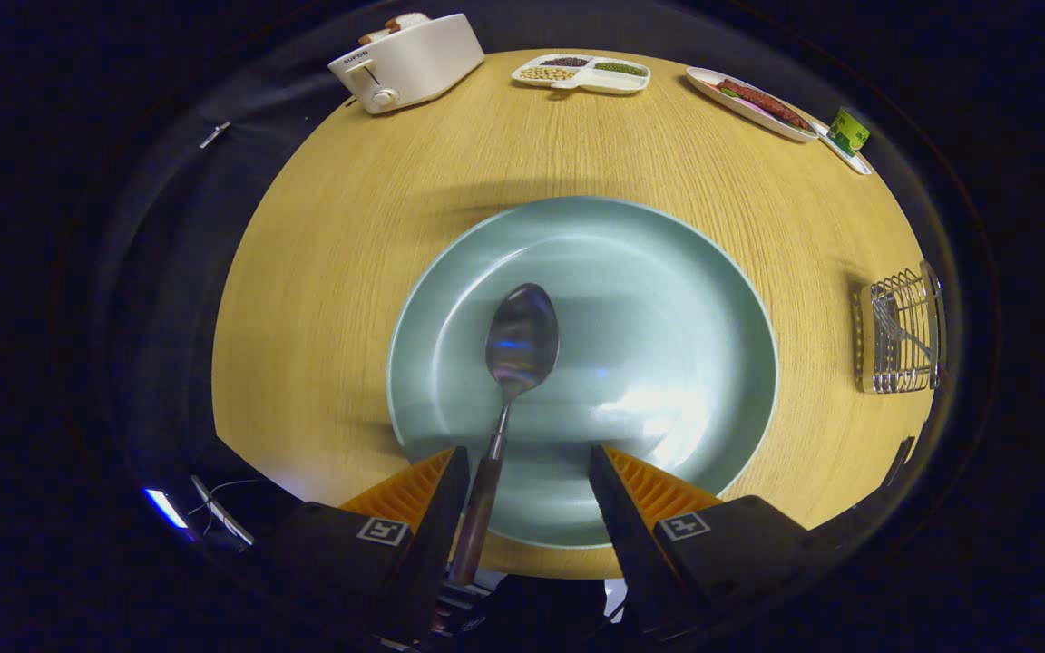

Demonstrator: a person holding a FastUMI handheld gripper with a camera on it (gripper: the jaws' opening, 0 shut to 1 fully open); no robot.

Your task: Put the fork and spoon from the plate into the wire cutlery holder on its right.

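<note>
Landmark: the plate (668, 272), a round pale green plate in the middle of the wooden table (350, 227); all places below are given from it.
Gripper: the gripper (527, 490) hangs over the near rim of the plate, its two fingers (445, 494) pointing across the plate.
State of the fingers: spread apart, with a wide gap between them; they do not press on anything. The spoon handle lies close along the inner side of the left finger, but the right finger is well apart from it, so nothing is grasped.
Spoon: the spoon (521, 340) lies on the plate, its bowl near the plate's centre, a little to the left. The brown handle runs back toward the gripper, crosses the near rim and passes between the fingers.
Fork: the fork (894, 328) is in the wire holder, to the right of the plate, lying tilted among the wires.
Wire cutlery holder: the wire cutlery holder (899, 336) stands on the table to the right of the plate, apart from its rim.
Beyond the plate, left: a white toaster (405, 62) with bread in its slots.
Beyond the plate, middle: a white divided dish (581, 74) with beans or grains in its compartments.
Beyond the plate, right: a long white dish (749, 102) with dark food, and just beside it a small green pack (847, 132) on a narrow tray.
</note>
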